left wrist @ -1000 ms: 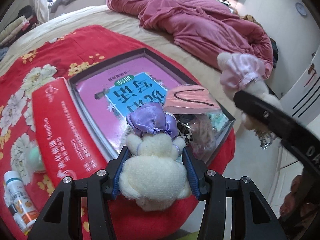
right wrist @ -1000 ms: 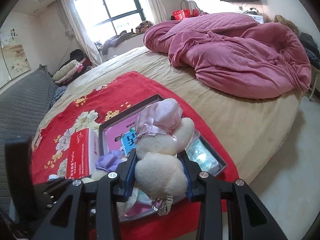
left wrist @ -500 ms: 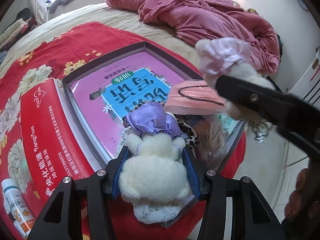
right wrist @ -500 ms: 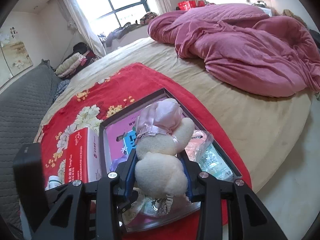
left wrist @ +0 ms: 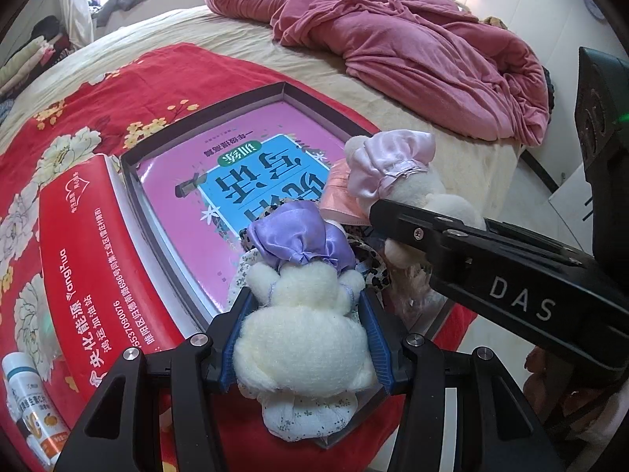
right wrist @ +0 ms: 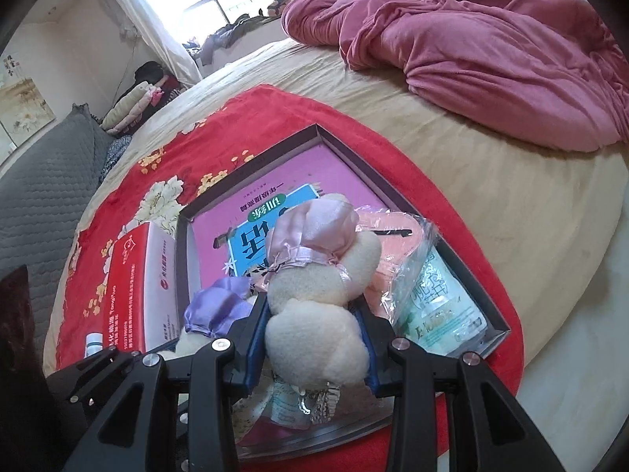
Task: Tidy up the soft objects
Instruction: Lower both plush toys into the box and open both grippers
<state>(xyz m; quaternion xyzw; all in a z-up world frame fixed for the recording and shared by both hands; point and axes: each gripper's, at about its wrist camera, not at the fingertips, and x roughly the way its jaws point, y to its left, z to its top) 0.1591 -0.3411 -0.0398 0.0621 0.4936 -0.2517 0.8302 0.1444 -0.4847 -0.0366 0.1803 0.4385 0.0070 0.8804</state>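
My left gripper (left wrist: pixel 302 306) is shut on a cream plush doll with a purple satin bonnet (left wrist: pixel 302 322), held over the near corner of a dark shallow box (left wrist: pixel 236 100). My right gripper (right wrist: pixel 310 310) is shut on a matching cream plush doll with a pink bonnet (right wrist: pixel 314 283), which also shows in the left wrist view as the pink-bonnet doll (left wrist: pixel 393 165) over the box's right side. The right gripper's black finger (left wrist: pixel 452 236) crosses the left wrist view. The purple bonnet (right wrist: pixel 216 310) peeks in at the left of the right wrist view.
The box holds a pink and blue book (left wrist: pixel 243 181), a pink pouch (right wrist: pixel 393 228) and a clear packet (right wrist: pixel 436 310). A red carton (left wrist: pixel 82 259) lies left of it on a red floral cloth (right wrist: pixel 275 118). A small bottle (left wrist: pixel 27 405) stands nearby. A crumpled pink quilt (right wrist: pixel 491 51) is behind.
The right gripper has carried the pink-bonnet doll down and leftward over the box, close beside the purple-bonnet doll. The left gripper has hardly moved.
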